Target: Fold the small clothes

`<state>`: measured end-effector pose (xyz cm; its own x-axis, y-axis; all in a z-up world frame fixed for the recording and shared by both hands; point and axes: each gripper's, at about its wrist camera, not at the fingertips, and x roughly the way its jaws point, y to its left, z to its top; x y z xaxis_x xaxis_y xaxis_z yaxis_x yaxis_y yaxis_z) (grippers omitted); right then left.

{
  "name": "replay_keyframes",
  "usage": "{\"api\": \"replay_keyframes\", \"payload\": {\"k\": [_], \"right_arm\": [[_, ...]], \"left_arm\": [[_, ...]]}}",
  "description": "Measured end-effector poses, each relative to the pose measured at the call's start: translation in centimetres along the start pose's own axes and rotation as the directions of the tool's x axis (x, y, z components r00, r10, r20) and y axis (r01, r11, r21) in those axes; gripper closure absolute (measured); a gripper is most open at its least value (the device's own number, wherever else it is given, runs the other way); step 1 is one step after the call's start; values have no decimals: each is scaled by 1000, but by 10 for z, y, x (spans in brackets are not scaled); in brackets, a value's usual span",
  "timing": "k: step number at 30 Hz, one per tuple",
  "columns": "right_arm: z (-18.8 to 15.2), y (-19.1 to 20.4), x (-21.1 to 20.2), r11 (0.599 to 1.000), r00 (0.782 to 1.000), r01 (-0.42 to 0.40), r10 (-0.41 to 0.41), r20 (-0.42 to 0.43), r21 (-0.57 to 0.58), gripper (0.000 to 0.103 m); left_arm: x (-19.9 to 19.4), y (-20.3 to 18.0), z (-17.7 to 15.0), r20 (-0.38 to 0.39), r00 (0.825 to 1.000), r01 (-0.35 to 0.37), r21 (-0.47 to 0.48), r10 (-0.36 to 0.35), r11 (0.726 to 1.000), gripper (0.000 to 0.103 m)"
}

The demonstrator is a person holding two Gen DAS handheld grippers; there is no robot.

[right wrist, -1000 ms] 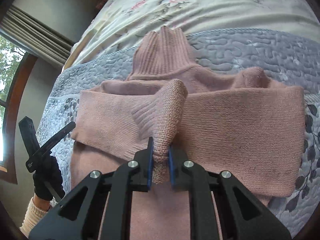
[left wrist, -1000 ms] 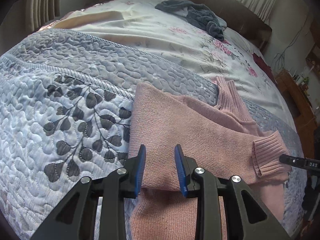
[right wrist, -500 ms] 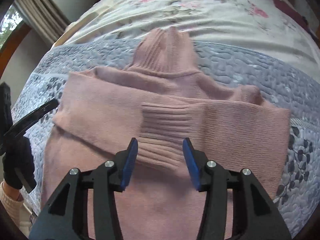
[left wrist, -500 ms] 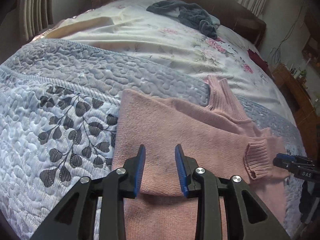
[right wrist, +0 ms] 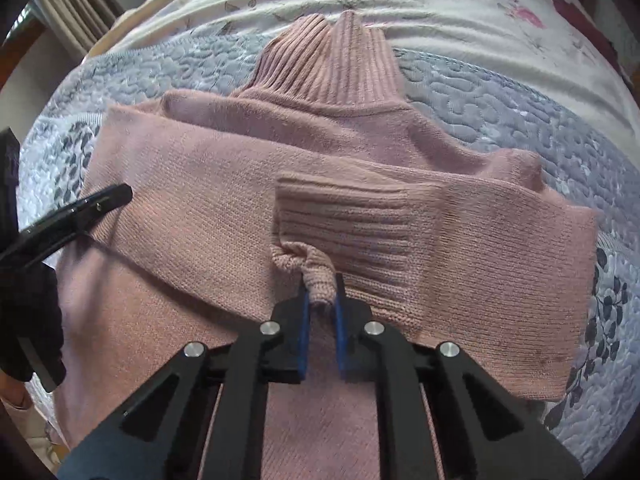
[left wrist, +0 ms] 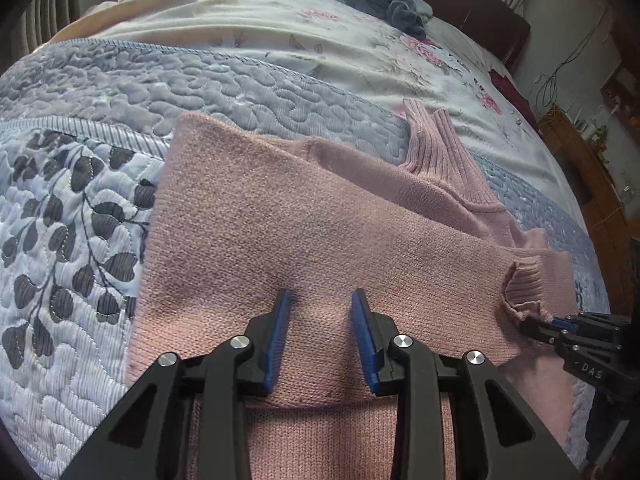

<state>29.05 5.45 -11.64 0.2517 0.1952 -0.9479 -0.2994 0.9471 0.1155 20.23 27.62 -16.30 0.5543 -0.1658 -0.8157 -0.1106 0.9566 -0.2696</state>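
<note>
Right gripper (right wrist: 320,300) reclosed on cuff (right wrist: 344,232), left gripper (left wrist: 322,320) parted

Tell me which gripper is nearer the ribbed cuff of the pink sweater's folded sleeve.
Right. The right gripper is shut on a corner of the ribbed cuff; the left gripper hangs open over the sleeve's plain knit, off to the cuff's side.

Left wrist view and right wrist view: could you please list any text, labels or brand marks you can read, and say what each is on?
"DAS": white letters on the black body of the right gripper, seen at the right edge of the left wrist view; the marking may continue out of sight.
Nothing else is readable: the pink sweater, the quilt and the left gripper show no lettering.
</note>
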Motion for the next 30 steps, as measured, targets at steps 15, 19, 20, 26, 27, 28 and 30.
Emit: {"api": "replay_keyframes", "payload": {"k": [15,19,20,26,27,28,30], "right_arm": [[-71,-142,-40,953,998,55,-64,17,299,92],[-80,-155,-44,939,997,-67,48,63,336,84],[-78,-155,-47,938,995,-82,61,73,338,77],[-61,-161,-34,914,989,-148,138,55,377,79],[-61,-160,-31,917,989,-145,138,48,372,88],[-60,-159,-30,923,992,-128,121,42,364,89],[-60,-158,-28,931,995,-104,102,25,350,95]], "left_arm": [[6,0,5,-12,1000,-21,-21,21,1000,70],[0,-7,8,-12,999,-45,-21,45,999,70],[-4,-11,9,3,999,-49,-12,49,999,70],[-5,-38,11,15,999,-43,61,42,997,61],[-2,-41,10,9,999,-52,80,52,995,61],[2,-43,9,3,998,-69,99,69,993,61],[8,-42,5,-1,996,-86,124,87,988,61]]}}
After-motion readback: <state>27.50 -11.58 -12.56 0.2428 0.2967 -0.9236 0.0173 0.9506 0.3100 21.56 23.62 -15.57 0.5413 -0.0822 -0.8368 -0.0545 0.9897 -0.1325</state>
